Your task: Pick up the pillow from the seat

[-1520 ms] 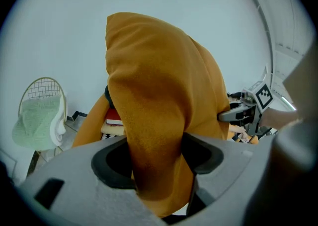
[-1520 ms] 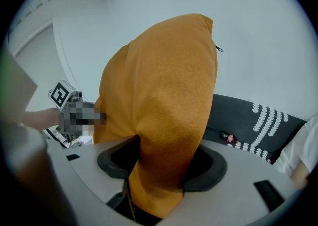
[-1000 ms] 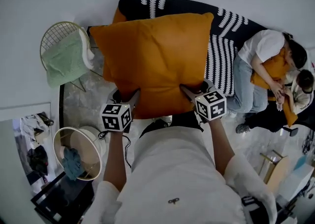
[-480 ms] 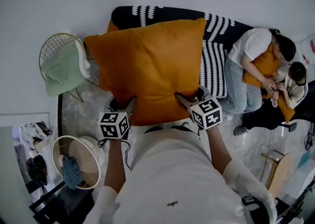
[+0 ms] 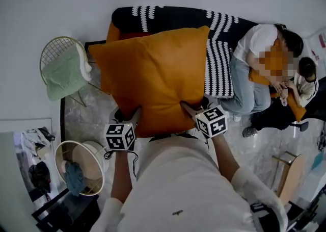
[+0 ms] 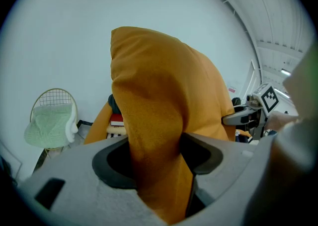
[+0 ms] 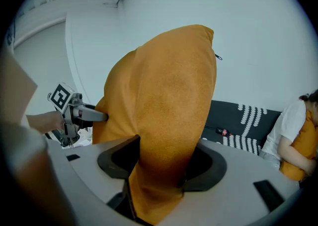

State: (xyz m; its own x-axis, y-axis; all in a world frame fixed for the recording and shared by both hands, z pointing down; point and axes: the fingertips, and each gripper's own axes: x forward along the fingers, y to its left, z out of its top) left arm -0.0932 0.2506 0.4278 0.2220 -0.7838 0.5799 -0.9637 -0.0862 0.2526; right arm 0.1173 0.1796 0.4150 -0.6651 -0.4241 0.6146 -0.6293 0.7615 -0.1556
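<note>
Nearest, the left gripper (image 5: 133,117) is clamped on the lower edge of the orange pillow (image 5: 153,73) at seven o'clock, and the right gripper (image 5: 189,108) bites it at five. The pillow hangs lifted between them, in front of the striped sofa (image 5: 224,27) at one o'clock.

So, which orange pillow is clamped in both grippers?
The big pillow in front, its lower edge pinched by left gripper and right gripper. A seated person hugs the other pillow.
</note>
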